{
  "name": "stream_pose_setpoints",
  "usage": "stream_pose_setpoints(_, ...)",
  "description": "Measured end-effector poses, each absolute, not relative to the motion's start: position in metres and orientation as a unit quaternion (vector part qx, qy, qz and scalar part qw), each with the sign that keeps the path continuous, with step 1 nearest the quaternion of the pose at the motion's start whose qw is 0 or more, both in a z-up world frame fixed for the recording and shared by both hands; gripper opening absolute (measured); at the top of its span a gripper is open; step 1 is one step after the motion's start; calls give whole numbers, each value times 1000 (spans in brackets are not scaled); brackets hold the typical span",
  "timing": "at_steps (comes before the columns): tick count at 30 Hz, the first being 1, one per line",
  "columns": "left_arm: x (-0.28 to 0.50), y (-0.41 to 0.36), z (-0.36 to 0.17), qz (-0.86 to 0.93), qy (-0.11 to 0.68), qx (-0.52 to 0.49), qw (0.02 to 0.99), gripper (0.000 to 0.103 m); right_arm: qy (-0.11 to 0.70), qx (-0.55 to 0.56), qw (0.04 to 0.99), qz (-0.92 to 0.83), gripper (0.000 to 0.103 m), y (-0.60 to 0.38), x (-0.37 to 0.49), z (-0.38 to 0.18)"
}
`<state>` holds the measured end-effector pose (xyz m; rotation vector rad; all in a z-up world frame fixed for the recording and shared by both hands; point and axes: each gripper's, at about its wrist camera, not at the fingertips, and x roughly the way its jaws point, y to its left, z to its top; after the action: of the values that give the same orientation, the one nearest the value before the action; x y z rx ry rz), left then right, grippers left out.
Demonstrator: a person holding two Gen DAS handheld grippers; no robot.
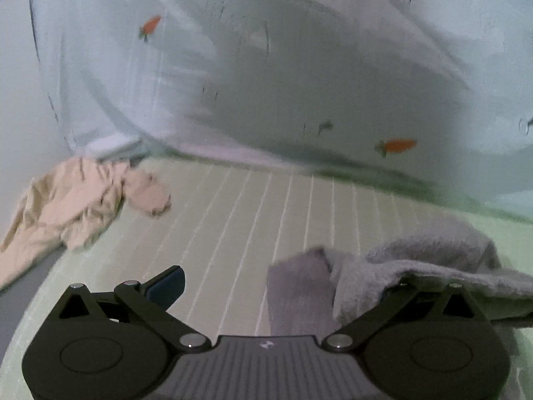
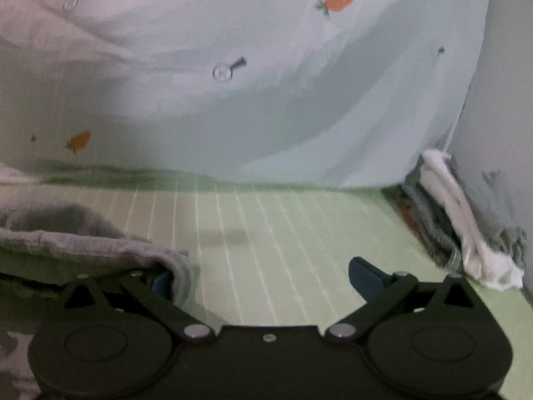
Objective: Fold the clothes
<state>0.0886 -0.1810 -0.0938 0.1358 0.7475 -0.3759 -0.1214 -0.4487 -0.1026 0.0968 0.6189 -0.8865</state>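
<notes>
my left tongs and right tongs gape wide, gripping nothing; the grey garment drapes over 1 finger of each, at 3 and 9 o'clock, on the green striped bed.

Both views set low and close over the green striped sheet, faced toward the carrot-print fabric behind it, grey garment at right in left wrist view, at left in right wrist view, sheet and fabric shared.
</notes>
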Motion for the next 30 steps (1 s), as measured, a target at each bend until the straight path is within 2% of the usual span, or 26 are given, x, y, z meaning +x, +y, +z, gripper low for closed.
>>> stream_pose_setpoints(8, 76, -171, -112, -206, 413, 73, 884, 103, 340, 55, 847, -406, 102, -433, -125, -120)
stream_pose_setpoints(18, 56, -168, -101, -291, 399, 115, 862, 103, 362, 79, 852, -369, 102, -414, -120, -119)
stream_pose_setpoints(21, 57, -157, -97, -301, 405, 91, 859, 103, 349, 93, 859, -363, 102, -409, -121, -110)
stream_pose_setpoints(27, 71, -122, -90, -297, 428, -20, 853, 103, 345, 103, 859, -363, 103, -411, -119, -107)
stream_pose_setpoints(30, 74, -121, -93, -278, 429, -10, 860, 103, 355, 111, 855, -362, 102, -412, -117, -114)
